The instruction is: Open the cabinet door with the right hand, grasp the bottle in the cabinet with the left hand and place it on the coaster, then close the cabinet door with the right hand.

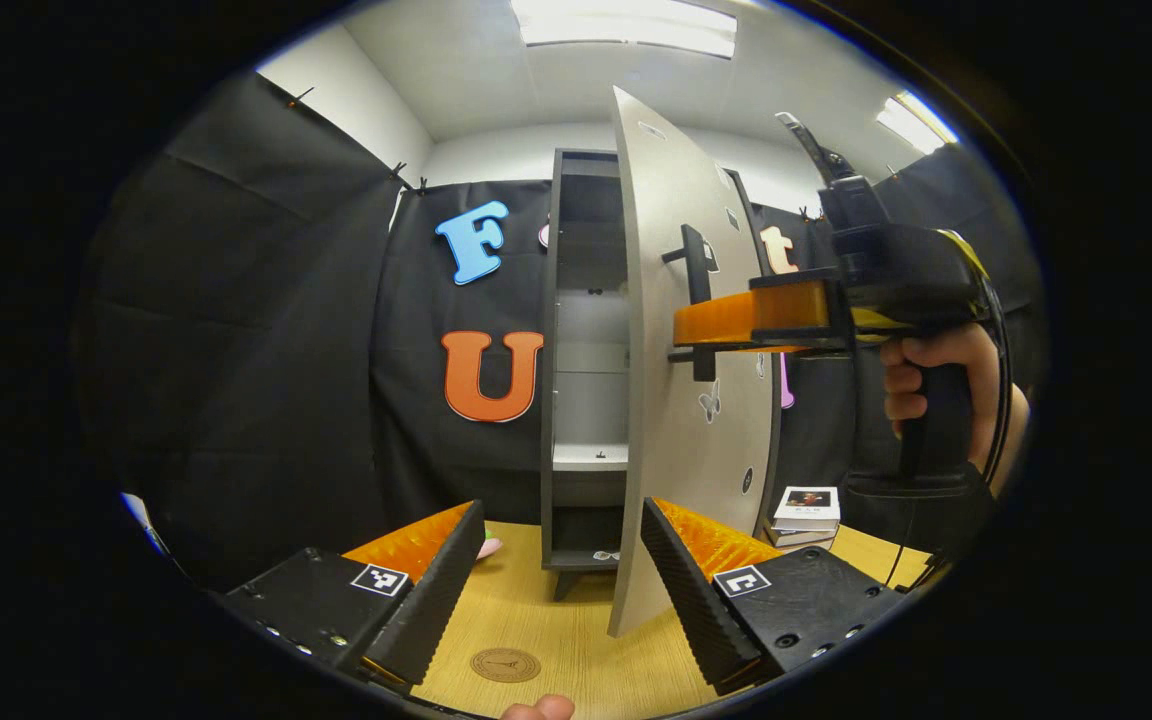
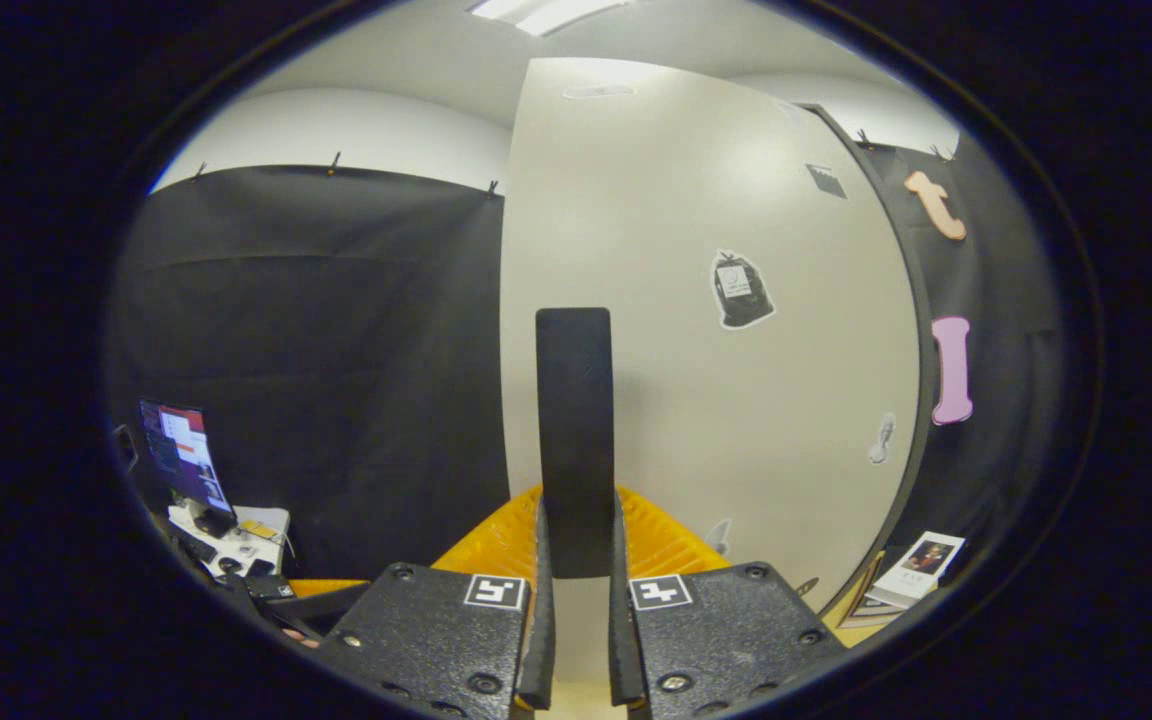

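Observation:
In the left gripper view a tall grey cabinet (image 1: 566, 350) stands at the back of the wooden table (image 1: 576, 620). Its pale door (image 1: 676, 400) is swung partly open towards me. A hand (image 1: 936, 375) holds my right gripper (image 1: 696, 328), which is shut on the door's black handle (image 1: 701, 270). In the right gripper view the same handle (image 2: 574, 420) stands upright between the closed fingers of my right gripper (image 2: 576, 520). My left gripper (image 1: 561, 510) is open and low over the table, facing the cabinet. A round brown coaster (image 1: 505, 664) lies just in front of it. The door hides part of the shelves (image 1: 591, 455).
A small stack of books (image 1: 806, 512) lies on the table right of the cabinet, and shows as books (image 2: 921, 560) past the door's edge. Something small and pink (image 1: 489, 547) rests near the cabinet's foot. A monitor on a cluttered desk (image 2: 181, 455) stands far left.

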`<state>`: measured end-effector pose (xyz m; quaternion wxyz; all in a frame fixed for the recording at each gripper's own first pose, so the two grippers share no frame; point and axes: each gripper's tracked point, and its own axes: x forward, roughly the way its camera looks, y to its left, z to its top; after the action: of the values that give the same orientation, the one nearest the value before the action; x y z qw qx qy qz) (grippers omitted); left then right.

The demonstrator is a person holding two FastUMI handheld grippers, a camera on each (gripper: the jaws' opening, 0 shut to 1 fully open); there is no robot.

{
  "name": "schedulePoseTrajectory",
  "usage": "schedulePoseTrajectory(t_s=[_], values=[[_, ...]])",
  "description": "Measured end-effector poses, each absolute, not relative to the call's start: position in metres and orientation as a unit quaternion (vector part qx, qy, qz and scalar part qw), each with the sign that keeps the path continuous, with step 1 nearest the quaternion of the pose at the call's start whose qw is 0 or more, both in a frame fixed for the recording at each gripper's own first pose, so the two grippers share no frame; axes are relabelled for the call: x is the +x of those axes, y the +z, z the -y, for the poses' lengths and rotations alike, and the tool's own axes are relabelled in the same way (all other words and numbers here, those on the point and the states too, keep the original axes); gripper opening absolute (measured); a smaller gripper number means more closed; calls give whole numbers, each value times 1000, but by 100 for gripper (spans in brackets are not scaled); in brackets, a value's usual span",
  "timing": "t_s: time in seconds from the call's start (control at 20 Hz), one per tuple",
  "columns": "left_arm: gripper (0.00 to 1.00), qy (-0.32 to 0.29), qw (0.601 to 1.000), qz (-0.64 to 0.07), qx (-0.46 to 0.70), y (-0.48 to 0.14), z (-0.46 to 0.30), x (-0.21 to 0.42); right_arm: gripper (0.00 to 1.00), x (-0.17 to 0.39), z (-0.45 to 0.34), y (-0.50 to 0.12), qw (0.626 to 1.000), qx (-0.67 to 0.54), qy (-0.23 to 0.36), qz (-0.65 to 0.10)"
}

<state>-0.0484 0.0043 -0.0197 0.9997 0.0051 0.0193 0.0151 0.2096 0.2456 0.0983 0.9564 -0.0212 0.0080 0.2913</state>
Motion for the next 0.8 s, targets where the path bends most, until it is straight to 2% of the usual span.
schedulePoseTrajectory(t_s=[0.8], values=[[95, -40, 999, -25, 4, -27, 40, -41, 25, 181, -213, 103, 958, -2, 286, 2]])
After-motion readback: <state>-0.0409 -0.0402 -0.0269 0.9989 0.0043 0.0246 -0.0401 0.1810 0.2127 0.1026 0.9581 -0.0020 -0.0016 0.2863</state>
